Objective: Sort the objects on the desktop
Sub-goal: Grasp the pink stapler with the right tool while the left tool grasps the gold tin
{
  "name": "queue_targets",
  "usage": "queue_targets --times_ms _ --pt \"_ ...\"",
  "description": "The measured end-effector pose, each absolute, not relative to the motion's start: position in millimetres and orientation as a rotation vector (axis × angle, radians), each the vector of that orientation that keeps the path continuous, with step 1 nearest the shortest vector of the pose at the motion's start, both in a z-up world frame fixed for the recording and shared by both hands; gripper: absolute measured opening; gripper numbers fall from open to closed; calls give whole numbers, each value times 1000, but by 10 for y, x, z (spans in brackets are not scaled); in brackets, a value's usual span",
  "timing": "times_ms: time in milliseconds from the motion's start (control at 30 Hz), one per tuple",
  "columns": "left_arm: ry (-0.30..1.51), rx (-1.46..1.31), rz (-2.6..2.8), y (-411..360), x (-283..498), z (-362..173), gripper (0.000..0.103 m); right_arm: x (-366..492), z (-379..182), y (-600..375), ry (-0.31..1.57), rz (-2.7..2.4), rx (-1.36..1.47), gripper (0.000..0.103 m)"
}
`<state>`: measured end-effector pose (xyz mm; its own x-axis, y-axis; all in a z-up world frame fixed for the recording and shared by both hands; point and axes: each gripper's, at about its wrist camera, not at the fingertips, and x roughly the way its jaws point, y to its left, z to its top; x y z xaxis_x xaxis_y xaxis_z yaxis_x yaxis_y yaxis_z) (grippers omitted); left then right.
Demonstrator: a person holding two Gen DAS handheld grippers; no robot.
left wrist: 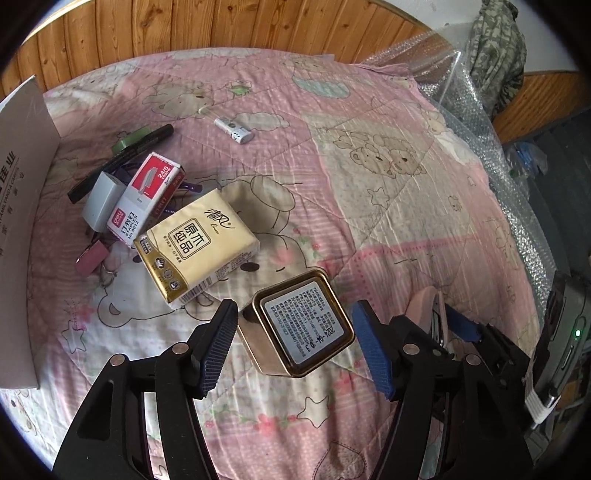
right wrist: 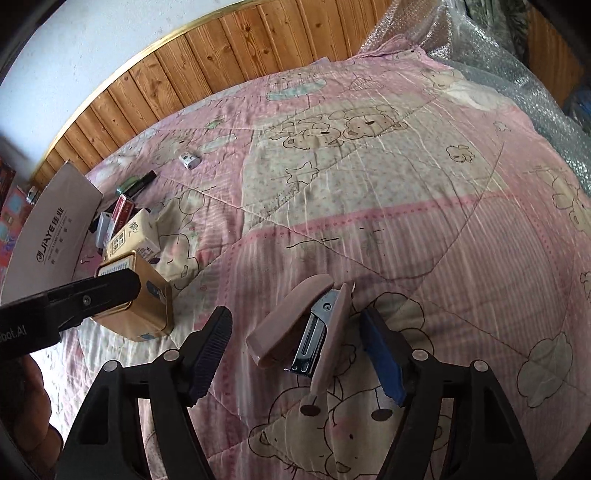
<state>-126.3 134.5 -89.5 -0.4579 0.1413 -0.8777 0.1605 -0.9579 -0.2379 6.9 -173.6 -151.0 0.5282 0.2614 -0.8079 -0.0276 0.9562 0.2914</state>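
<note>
The left gripper (left wrist: 295, 343) stood with its jaws spread wide around a gold tin (left wrist: 295, 325), which lay tipped on the pink quilt (left wrist: 369, 166) with its labelled base turned toward the camera. The left pad (left wrist: 218, 347) sat just beside the tin's side wall; whether it touched could not be told. The right pad (left wrist: 371, 350) stood a little apart from the tin's rim.

The right gripper (right wrist: 295, 354) was likewise spread open, and a pink stapler (right wrist: 295, 328) lay between its jaws, hinged open so that the metal magazine showed. Neither pad appeared to press on it.

Beyond the tin, toward the wooden wall (left wrist: 221, 29), lay a yellow tissue pack (left wrist: 195, 247), with a red and white staple box (left wrist: 147, 195) and a grey charger (left wrist: 101, 203) behind it, all close together. A black marker (left wrist: 122, 158) lay farther back, and a small white device (left wrist: 234, 129) lay well apart from the pile. A white cardboard box (left wrist: 22, 184) stood at the quilt's left edge.
</note>
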Motion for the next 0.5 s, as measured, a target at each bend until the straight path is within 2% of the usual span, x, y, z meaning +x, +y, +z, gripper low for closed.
queue_targets --times_ms 33,100,167,233,300,500 --pt "454 1625 -2629 1360 -1269 -900 69 62 -1513 -1710 999 172 231 72" --pt "456 1615 -2608 1386 -1263 -896 69 40 -1508 -1677 990 145 170 59" --pt "480 1615 -2574 1395 -1248 -849 68 -6 -1497 -1675 978 145 141 55" --pt "499 1599 -2597 1428 -1248 -779 68 -37 -1492 -1730 975 150 156 53" --pt "436 1596 -2578 1481 -1296 -769 68 -56 -1495 -1753 970 152 166 53" --pt "418 1654 -2411 1417 -1340 -1087 67 -26 -1518 -1690 957 157 119 52"
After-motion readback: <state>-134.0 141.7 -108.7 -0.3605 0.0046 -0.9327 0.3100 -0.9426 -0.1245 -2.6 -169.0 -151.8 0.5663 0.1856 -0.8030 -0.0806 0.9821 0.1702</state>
